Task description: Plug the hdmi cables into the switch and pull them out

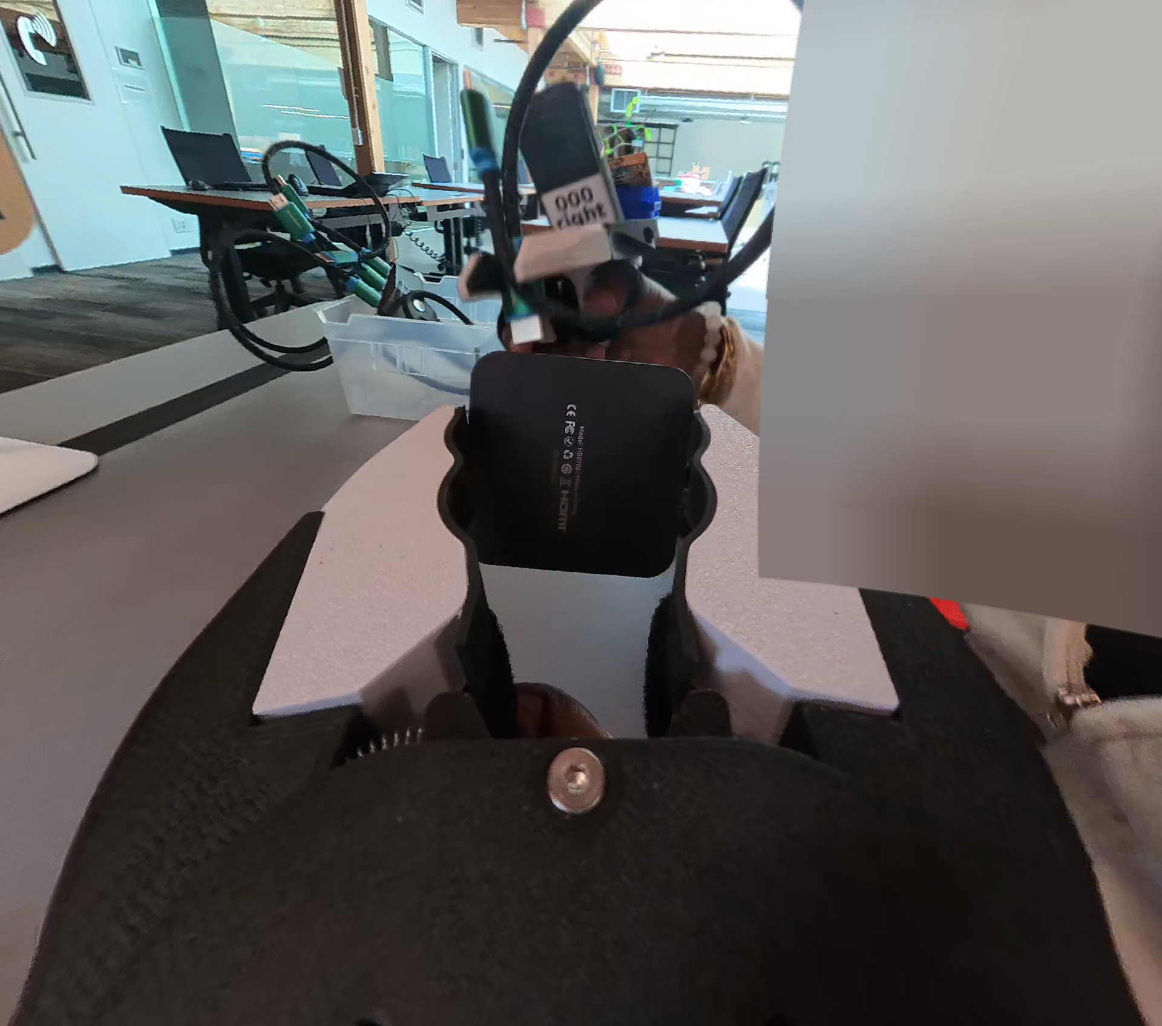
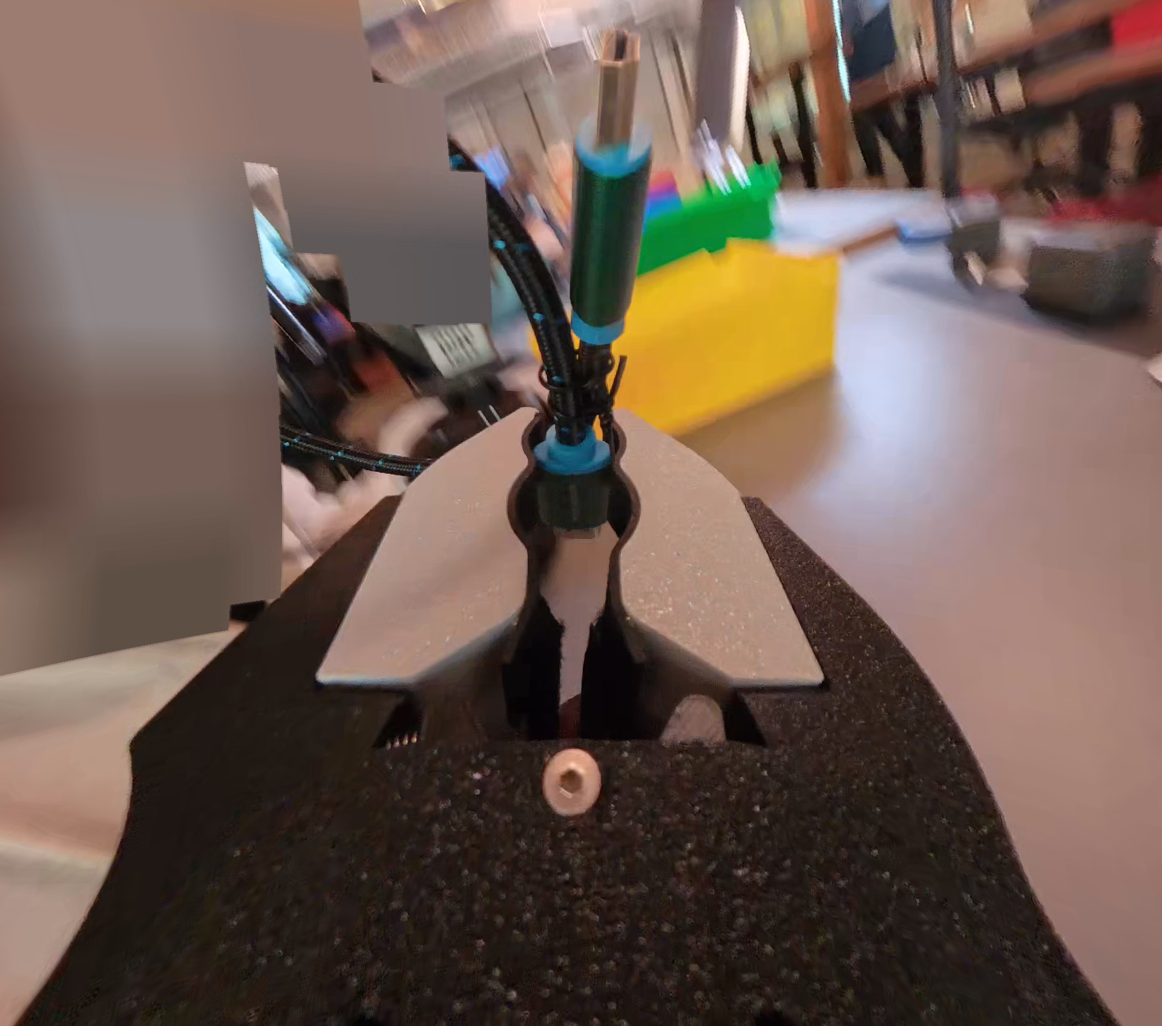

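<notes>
Nothing plugged in yet, I'd say: left hand-held gripper (image 1: 575, 483) clamped on the switch (image 1: 578, 461), right hand-held gripper (image 2: 571, 483) clamped on a cable plug (image 2: 571, 493) at 12 o'clock.

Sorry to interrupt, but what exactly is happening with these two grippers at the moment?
A person is working two handheld grippers. The left gripper is clamped on a black HDMI switch, held above the grey table. The right gripper grips one green plug of a bundled cable, whose other plug sticks up free. Nothing is plugged in yet.
</notes>
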`<state>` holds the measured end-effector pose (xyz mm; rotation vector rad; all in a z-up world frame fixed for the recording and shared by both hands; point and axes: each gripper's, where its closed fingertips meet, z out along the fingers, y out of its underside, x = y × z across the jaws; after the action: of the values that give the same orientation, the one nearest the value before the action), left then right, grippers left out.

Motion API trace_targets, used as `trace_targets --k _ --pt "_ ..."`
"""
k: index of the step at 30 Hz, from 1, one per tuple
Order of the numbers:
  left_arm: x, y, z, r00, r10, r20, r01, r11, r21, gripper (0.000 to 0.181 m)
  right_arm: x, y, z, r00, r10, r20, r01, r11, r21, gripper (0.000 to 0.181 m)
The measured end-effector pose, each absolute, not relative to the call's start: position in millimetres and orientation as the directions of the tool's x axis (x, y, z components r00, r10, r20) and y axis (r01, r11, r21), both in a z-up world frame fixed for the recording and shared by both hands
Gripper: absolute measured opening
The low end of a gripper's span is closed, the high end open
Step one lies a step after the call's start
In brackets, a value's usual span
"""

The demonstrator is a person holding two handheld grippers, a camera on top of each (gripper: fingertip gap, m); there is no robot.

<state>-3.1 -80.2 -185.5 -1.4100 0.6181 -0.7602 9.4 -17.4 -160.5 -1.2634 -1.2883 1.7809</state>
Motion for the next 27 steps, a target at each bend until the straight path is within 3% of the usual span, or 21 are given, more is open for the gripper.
trace_targets --k 2,4,8,11,13,17,19,20,23,25,27 --pt "-14.7 -87.8 -187.5 0.648 -0.76 0.044 0.082 0.013 -0.997 0.066 17.9 -5.0 -190.6 -0.253 0.938 -0.236 0.294 -0.158 -0.943 0.018" --pt "-26.9 -93.1 -187.4 0.669 -0.741 0.05 0.097 0.021 -0.995 0.066 30.2 3.0 -216.3 -0.243 0.967 -0.075 0.503 0.059 -0.862 0.018" --pt "-39.9 -100.6 -174.8 0.671 -0.738 0.068 0.178 0.072 -0.981 0.066 42.2 -8.5 -253.5 -0.585 0.793 0.169 0.604 0.565 -0.562 0.018" --pt "-40.5 -104.0 -171.2 0.664 -0.746 0.048 0.183 0.1 -0.978 0.066 49.4 -8.9 -287.9 -0.872 0.427 0.24 0.394 0.902 -0.176 0.017" --pt "-41.7 -104.5 -173.5 0.668 -0.743 0.042 0.174 0.101 -0.979 0.066 44.9 -3.3 -303.8 -0.955 0.176 0.24 0.194 0.98 0.051 0.017" --pt "-42.3 -105.5 -175.5 0.665 -0.746 0.044 0.178 0.101 -0.979 0.066 30.9 -0.7 -318.4 -0.948 -0.238 0.213 -0.169 0.94 0.297 0.017" --pt "-41.4 -106.4 -175.0 0.659 -0.751 0.039 0.177 0.105 -0.979 0.066 23.7 5.3 -319.1 -0.918 -0.331 0.22 -0.232 0.895 0.38 0.017" --pt "-41.1 -106.6 -175.0 0.658 -0.752 0.037 0.177 0.106 -0.979 0.066 20.2 9.6 -318.4 -0.91 -0.338 0.239 -0.22 0.884 0.413 0.022" --pt "-39.6 -108.1 -174.6 0.651 -0.758 0.037 0.18 0.107 -0.978 0.066 14.0 25.1 -308.7 -0.9 -0.249 0.357 -0.075 0.897 0.436 0.064" --pt "-39.8 -108.9 -173.4 0.65 -0.759 0.036 0.184 0.111 -0.977 0.066 19.8 29.7 -298.2 -0.894 -0.041 0.446 0.112 0.944 0.312 0.069" --pt "-40.6 -110.0 -171.5 0.648 -0.76 0.039 0.194 0.116 -0.974 0.066 29.0 27.4 -288.4 -0.826 0.265 0.497 0.346 0.935 0.076 0.066"
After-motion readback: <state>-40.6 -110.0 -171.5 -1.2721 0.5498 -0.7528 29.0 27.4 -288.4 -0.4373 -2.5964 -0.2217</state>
